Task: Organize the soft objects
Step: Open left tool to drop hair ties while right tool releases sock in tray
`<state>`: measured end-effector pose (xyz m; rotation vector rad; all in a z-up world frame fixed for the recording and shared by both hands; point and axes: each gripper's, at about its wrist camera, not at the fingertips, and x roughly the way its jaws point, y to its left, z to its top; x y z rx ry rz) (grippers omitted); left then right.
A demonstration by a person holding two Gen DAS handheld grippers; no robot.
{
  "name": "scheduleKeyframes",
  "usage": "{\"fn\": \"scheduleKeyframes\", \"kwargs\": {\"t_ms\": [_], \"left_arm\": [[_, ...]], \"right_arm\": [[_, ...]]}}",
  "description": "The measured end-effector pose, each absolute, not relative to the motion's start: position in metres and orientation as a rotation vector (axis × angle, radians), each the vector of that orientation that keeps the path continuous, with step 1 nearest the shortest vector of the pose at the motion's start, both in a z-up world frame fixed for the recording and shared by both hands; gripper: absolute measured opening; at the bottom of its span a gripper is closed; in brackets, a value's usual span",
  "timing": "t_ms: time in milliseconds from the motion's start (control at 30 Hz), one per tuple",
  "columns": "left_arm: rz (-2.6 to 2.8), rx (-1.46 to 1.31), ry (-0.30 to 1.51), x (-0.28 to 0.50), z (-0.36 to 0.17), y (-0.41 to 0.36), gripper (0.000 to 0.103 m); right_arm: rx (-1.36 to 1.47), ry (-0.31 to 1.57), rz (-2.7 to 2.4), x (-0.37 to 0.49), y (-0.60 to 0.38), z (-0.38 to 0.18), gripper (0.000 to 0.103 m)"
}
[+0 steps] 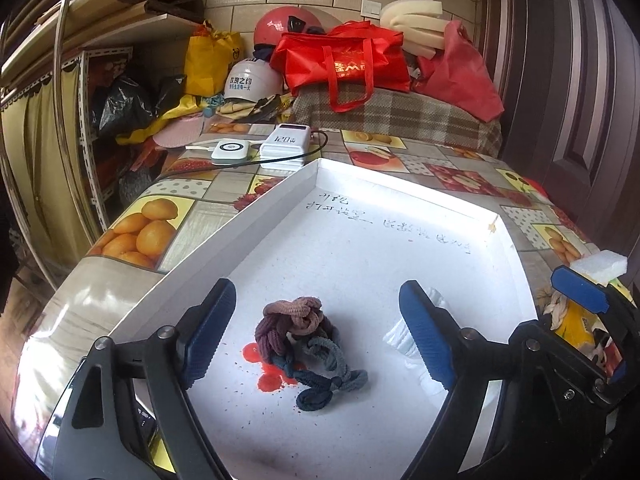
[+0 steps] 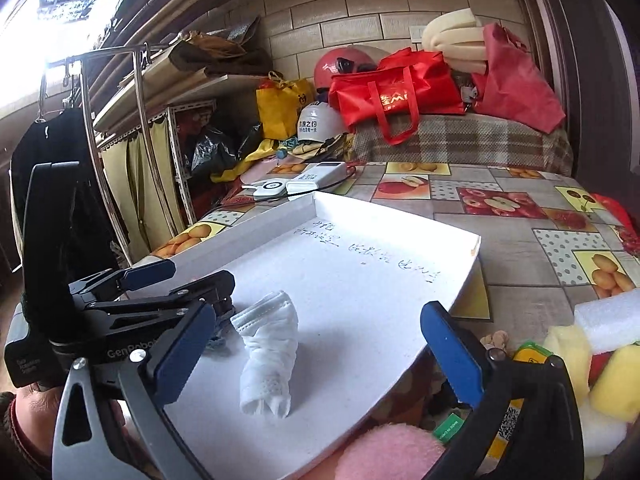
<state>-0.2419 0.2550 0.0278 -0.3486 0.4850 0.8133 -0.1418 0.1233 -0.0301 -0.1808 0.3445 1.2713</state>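
Tongs gape wide: left tongs [image 1: 318, 334] straddle hair ties [image 1: 308, 350], right tongs [image 2: 316, 354] straddle white sock [image 2: 268, 364], neither gripped

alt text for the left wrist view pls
The left tool stands open around a knotted bundle of hair ties lying in a shallow white tray on a fruit-print tablecloth. A white rolled cloth lies just right of it, with the right tool at the frame edge.
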Motion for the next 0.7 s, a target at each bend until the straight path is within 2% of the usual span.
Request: {"fn": "scheduleKeyframes", "kwargs": {"t_ms": [467,700], "left_arm": [[0.823,-0.326,0.436,-0.248,0.034,0.25,0.085],[0.84,-0.22,0.388,-0.248,0.041,0.23,0.085]], "right_arm": [[-0.16,0.261,1.279,-0.151,0.112,-0.026,0.103],[-0.164,0.234,1.3,-0.155,0.097,-0.026,0.103]]}}
